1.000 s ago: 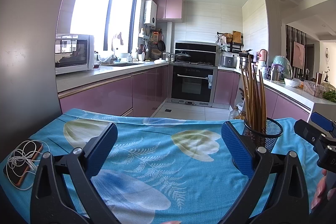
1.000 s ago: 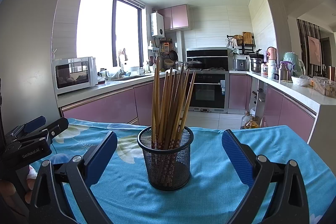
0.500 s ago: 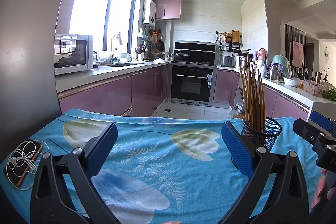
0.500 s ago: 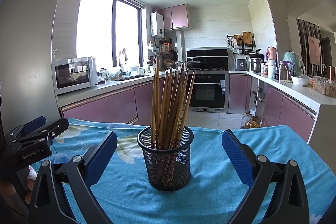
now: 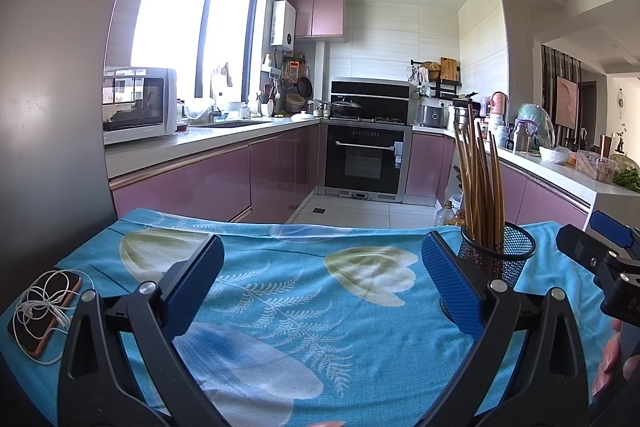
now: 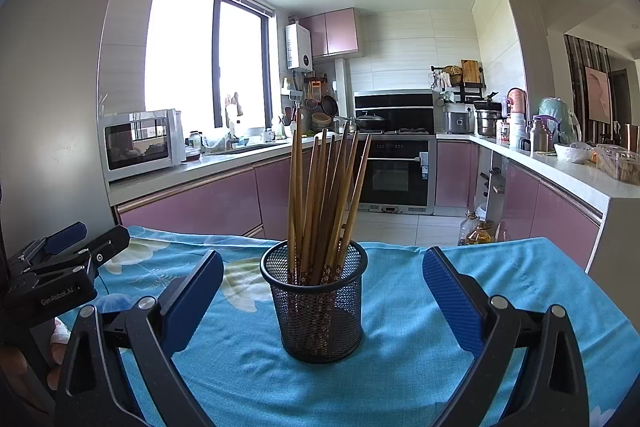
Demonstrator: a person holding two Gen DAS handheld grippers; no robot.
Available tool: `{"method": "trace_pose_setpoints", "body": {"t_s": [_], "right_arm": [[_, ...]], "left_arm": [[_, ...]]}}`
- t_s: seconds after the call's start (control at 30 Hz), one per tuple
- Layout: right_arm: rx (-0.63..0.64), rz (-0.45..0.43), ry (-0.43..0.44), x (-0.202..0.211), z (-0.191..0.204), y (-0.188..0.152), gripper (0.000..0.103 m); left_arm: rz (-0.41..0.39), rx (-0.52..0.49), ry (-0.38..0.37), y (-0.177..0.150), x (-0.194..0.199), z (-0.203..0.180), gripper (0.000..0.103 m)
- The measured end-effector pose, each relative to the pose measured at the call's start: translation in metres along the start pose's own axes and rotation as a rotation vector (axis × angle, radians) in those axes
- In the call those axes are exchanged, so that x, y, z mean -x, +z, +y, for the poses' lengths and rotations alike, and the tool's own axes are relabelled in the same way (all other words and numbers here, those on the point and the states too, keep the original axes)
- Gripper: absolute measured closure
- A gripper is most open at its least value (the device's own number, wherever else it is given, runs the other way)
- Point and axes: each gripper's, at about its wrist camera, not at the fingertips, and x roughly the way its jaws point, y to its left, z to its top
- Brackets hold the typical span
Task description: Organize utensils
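A black mesh holder [image 6: 318,301] stands upright on the blue floral tablecloth [image 6: 400,367], filled with several wooden chopsticks [image 6: 326,203]. My right gripper [image 6: 322,295] is open, its blue pads wide apart on either side of the holder and a little nearer the camera. In the left wrist view the holder [image 5: 500,259] sits just behind the right pad, with the chopsticks [image 5: 478,183] rising from it. My left gripper [image 5: 320,281] is open over bare cloth with nothing between its pads. Each gripper shows at the edge of the other's view.
A phone with white earphones [image 5: 42,309] lies on the cloth [image 5: 304,307] at the near left. A grey fridge wall [image 5: 48,87] stands to the left. Beyond the table's far edge are purple kitchen cabinets, an oven [image 5: 366,157] and cluttered counters.
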Motion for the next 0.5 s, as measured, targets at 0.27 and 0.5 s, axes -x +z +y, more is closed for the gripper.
{"method": "trace_pose_setpoints", "body": {"t_s": [0.27,0.5], "right_arm": [[-0.001,0.010,0.003,-0.001,-0.001,-0.001,0.007],[-0.005,0.203,-0.116,-0.023,-0.053,-0.014,0.007]], "left_arm": [[-0.006,-0.047,0.004,0.004,0.002,-0.008,0.006],[0.154,-0.017,0.017,0.001,-0.025,0.009,0.006]]}}
